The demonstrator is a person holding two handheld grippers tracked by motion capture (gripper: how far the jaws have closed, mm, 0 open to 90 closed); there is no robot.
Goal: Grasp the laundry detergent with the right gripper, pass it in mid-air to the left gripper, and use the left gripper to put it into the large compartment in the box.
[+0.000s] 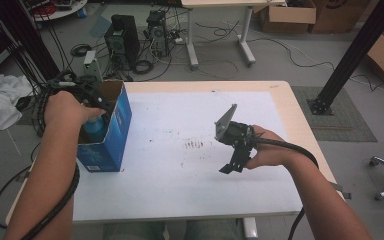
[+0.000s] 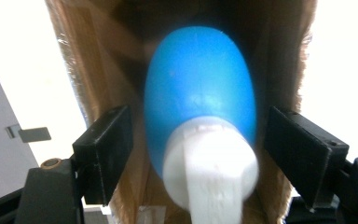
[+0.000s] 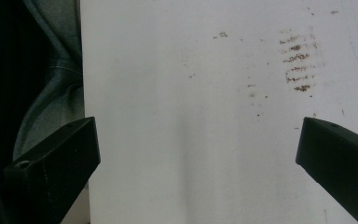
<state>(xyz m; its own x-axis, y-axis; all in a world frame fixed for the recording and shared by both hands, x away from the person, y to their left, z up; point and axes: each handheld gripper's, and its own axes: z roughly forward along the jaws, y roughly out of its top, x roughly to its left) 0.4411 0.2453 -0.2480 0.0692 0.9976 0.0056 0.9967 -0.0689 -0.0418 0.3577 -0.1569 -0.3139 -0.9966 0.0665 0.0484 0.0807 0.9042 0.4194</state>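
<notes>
A tall blue carton [image 1: 114,131] with its top open stands at the table's left edge. A blue bottle [image 1: 95,129] with a white cap [image 2: 209,163] stands upright inside it, between brown cardboard walls [image 2: 98,60]. My left gripper [image 2: 198,114] points down into the carton; its jaws stand on either side of the bottle with a small gap each side, so it is open. In the high view the hand covers most of that gripper [image 1: 94,102]. My right gripper [image 1: 231,165] hovers over the white table top [image 3: 191,70], right of centre, open and with nothing between its jaws [image 3: 198,126].
Brown scuff marks [image 1: 195,144] lie mid-table. The table's near edge and a trouser leg [image 3: 51,93] show beside the right gripper's jaw. Beyond the table are computer towers [image 1: 122,37], loose cables, cardboard boxes [image 1: 287,15] and a black post [image 1: 352,55]. White cloth [image 1: 0,100] lies at the left.
</notes>
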